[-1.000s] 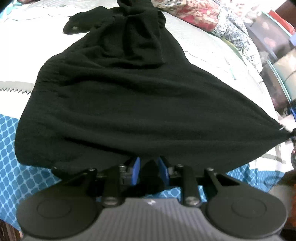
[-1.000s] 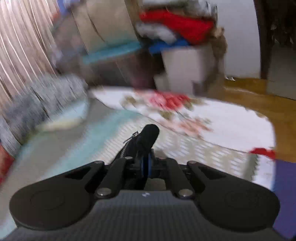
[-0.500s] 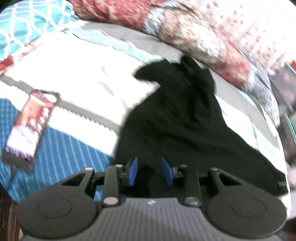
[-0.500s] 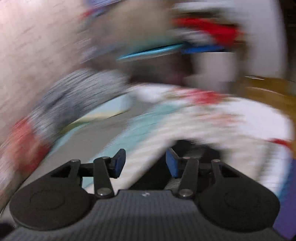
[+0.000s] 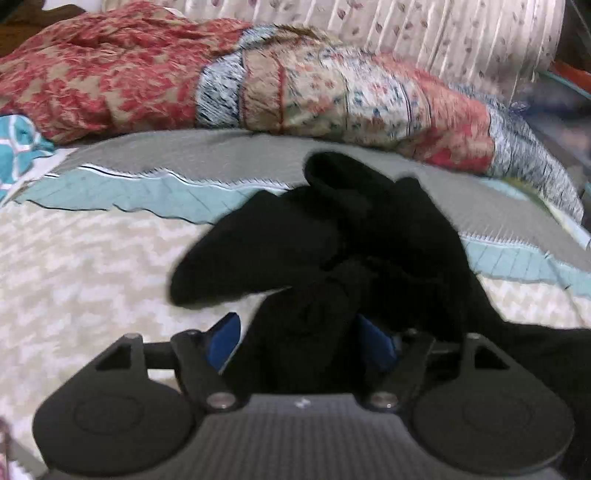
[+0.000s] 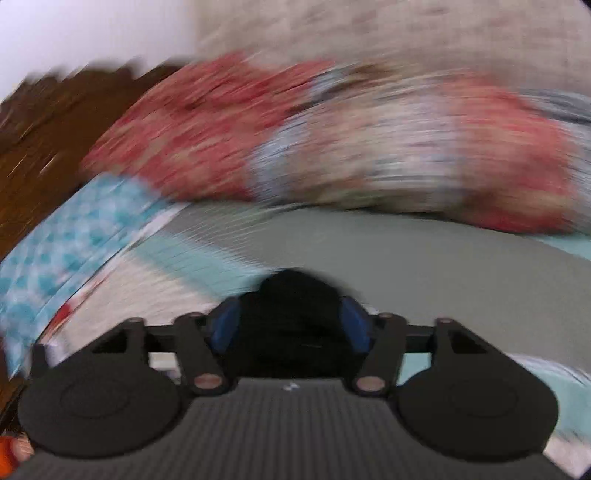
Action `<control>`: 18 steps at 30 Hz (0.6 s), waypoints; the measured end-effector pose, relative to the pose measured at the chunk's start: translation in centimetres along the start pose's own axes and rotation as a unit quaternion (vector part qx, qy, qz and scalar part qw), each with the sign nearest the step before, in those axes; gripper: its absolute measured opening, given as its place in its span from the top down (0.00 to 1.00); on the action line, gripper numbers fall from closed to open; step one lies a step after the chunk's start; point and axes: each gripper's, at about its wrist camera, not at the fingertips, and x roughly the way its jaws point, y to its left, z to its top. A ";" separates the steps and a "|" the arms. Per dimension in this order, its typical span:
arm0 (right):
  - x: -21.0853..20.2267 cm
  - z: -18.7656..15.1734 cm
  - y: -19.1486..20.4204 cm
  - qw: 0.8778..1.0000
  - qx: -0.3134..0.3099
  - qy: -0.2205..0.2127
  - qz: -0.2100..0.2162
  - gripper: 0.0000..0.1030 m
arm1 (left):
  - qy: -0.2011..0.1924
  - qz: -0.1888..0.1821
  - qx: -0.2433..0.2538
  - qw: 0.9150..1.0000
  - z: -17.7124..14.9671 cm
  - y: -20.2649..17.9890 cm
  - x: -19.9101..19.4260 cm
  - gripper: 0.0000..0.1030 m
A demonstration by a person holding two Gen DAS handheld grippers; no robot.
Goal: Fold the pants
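Observation:
The black pants [image 5: 332, 229] lie bunched and twisted on the bed in the left wrist view, running from the grey stripe down to the camera. My left gripper [image 5: 299, 341] hangs over their near end. Its jaws are opening, and a fold of black cloth lies loose between the blue pads [image 5: 221, 339]. The right wrist view is smeared by motion. In it a lump of the black pants [image 6: 291, 295] sits between the wide blue pads [image 6: 354, 325] of my right gripper [image 6: 290, 326], whose jaws are also opening.
The bedspread [image 5: 92, 258] has cream, teal and grey bands. A red and floral quilt [image 5: 295, 85] is heaped along the far side, with a pleated curtain [image 5: 443, 33] behind it. A teal patterned cloth [image 6: 66, 236] and dark wood [image 6: 55, 122] show at the left.
Both grippers were shut on black cloth and now stand wide. The left view swung from the spread pants to their bunched end. The right view swept from the room's far end round to the quilt.

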 end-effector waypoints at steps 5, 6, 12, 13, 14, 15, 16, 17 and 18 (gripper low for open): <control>13.0 0.8 6.9 0.987 -0.108 0.111 0.043 0.24 | -0.042 0.010 0.046 0.998 -3.4 -2.1 -0.7 0.80; 14.9 0.5 7.8 0.982 -0.130 0.131 0.035 0.22 | -0.048 0.014 0.049 0.998 -3.9 -2.3 -1.2 0.82; 21.9 -3.3 7.2 0.963 -0.196 0.176 -0.052 0.71 | -0.074 0.019 0.028 0.997 -6.5 -1.9 -4.0 0.89; 21.0 -2.6 6.6 0.968 -0.185 0.158 -0.059 0.82 | -0.076 0.017 0.022 0.997 -6.6 -1.7 -4.3 0.89; 19.9 -1.5 5.6 0.976 -0.156 0.139 -0.066 0.82 | -0.077 0.015 0.019 0.997 -6.2 -1.5 -4.4 0.89; 18.4 -0.2 4.2 0.983 -0.126 0.110 -0.078 0.83 | -0.080 0.014 0.015 0.997 -6.1 -1.4 -4.7 0.89; 16.4 1.2 2.5 0.987 -0.100 0.074 -0.097 0.83 | -0.082 0.012 0.012 0.997 -5.9 -1.2 -4.9 0.88; 14.2 2.5 0.7 0.990 -0.074 0.038 -0.116 0.83 | -0.080 0.012 0.009 0.997 -5.6 -1.1 -5.0 0.83; 12.0 3.8 -1.2 0.989 -0.045 0.004 -0.137 0.83 | -0.076 0.012 0.006 0.997 -5.3 -0.9 -5.2 0.81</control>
